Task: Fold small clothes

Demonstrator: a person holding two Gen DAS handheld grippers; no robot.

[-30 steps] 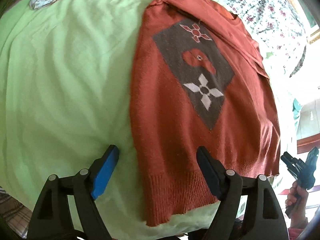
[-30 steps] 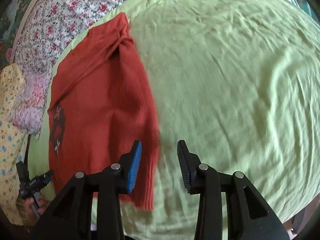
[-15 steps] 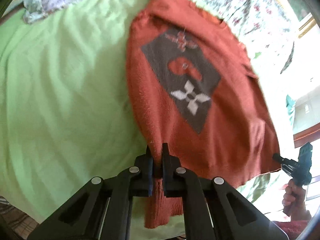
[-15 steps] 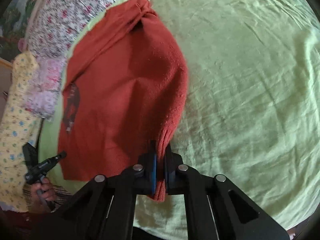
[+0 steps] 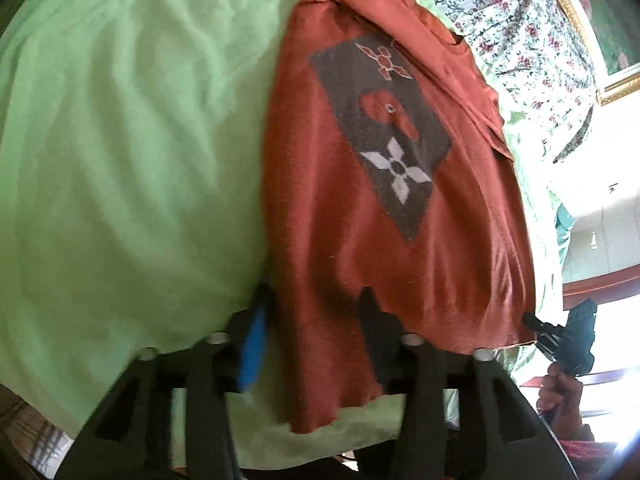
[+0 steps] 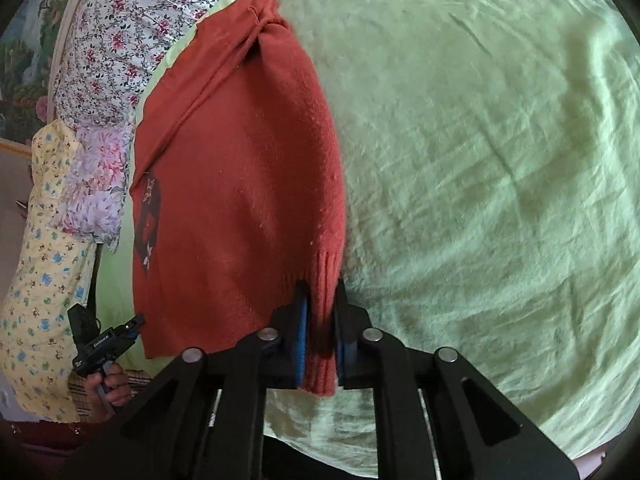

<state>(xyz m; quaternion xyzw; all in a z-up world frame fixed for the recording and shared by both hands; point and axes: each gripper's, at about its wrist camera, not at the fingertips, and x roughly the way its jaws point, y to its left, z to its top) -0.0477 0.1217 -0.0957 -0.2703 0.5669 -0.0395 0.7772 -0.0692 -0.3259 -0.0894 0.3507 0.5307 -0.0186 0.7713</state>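
The rust sweater is lying flat on the green sheet, hem toward the bed's near edge. The left gripper is straddling the hem's left corner, its jaws having just been opening, pads clear of the knit. The right gripper, jaws having just been easing apart slightly, is sitting almost closed around the ribbed right corner.

Sweater hem — seemingly pinched — between fingers
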